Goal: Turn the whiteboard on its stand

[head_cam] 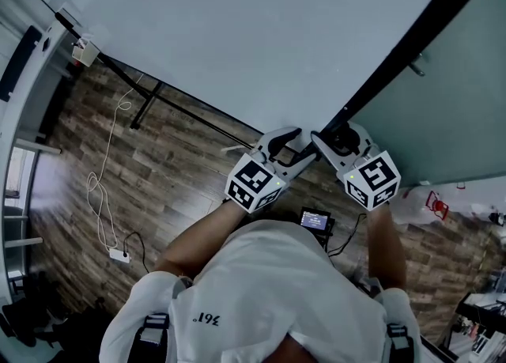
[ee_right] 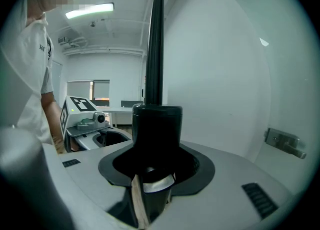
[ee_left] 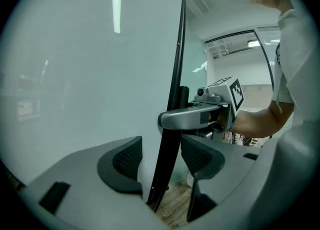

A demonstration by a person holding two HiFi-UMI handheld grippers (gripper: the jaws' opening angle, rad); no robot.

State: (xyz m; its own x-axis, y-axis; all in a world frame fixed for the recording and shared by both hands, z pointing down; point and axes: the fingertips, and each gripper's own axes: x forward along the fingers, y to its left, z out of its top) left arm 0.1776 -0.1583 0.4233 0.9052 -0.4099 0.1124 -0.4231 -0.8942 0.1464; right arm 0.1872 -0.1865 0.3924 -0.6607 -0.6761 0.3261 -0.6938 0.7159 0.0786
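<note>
The whiteboard (head_cam: 237, 29) is a large pale panel that fills the top of the head view, with a black frame edge (head_cam: 411, 45) running down to both grippers. My left gripper (head_cam: 291, 141) straddles that edge. In the left gripper view the black frame (ee_left: 169, 139) stands between the pads of the left gripper (ee_left: 162, 161), with a thin gap on each side. My right gripper (head_cam: 330, 141) is just to the right of it. In the right gripper view the right gripper (ee_right: 156, 166) is shut on a black round knob (ee_right: 156, 129) on the frame.
The stand's black legs (head_cam: 150, 104) rest on a wooden floor. A white cable with a power strip (head_cam: 118, 255) lies at the left. A frosted glass door with a handle (head_cam: 417, 65) stands close behind the board at the right.
</note>
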